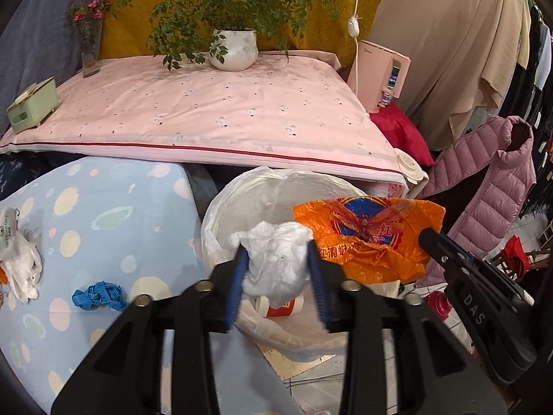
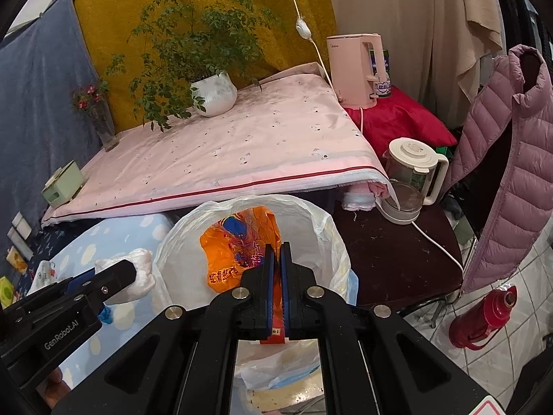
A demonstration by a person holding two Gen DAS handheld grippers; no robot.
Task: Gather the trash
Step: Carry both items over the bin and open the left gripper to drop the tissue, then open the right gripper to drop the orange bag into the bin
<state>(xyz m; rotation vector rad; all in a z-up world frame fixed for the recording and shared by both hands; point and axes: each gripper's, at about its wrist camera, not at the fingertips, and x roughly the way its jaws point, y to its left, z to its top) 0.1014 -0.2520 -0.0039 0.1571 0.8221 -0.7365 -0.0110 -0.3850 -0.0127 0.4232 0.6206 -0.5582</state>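
My left gripper (image 1: 278, 259) hangs over the white-lined trash bin (image 1: 221, 214), jaws apart, with a crumpled white tissue (image 1: 276, 269) loose between the blue pads. From the right wrist view the left gripper (image 2: 131, 271) and the tissue (image 2: 141, 263) sit at the bin's (image 2: 321, 228) left rim. My right gripper (image 2: 276, 247) is shut on an orange plastic bag (image 2: 235, 252), held above the bin mouth. In the left wrist view the right gripper (image 1: 428, 237) comes in from the right, and the orange bag (image 1: 369, 238) spreads out over the bin.
On the light blue spotted cloth (image 1: 114, 214) left of the bin lie a blue crumpled scrap (image 1: 98, 295) and a white plastic bag (image 1: 20, 259). Behind is a pink-covered table (image 1: 207, 114) with a potted plant (image 1: 235, 48). A glass kettle (image 2: 411, 176) and red thermos (image 2: 484, 318) stand right.
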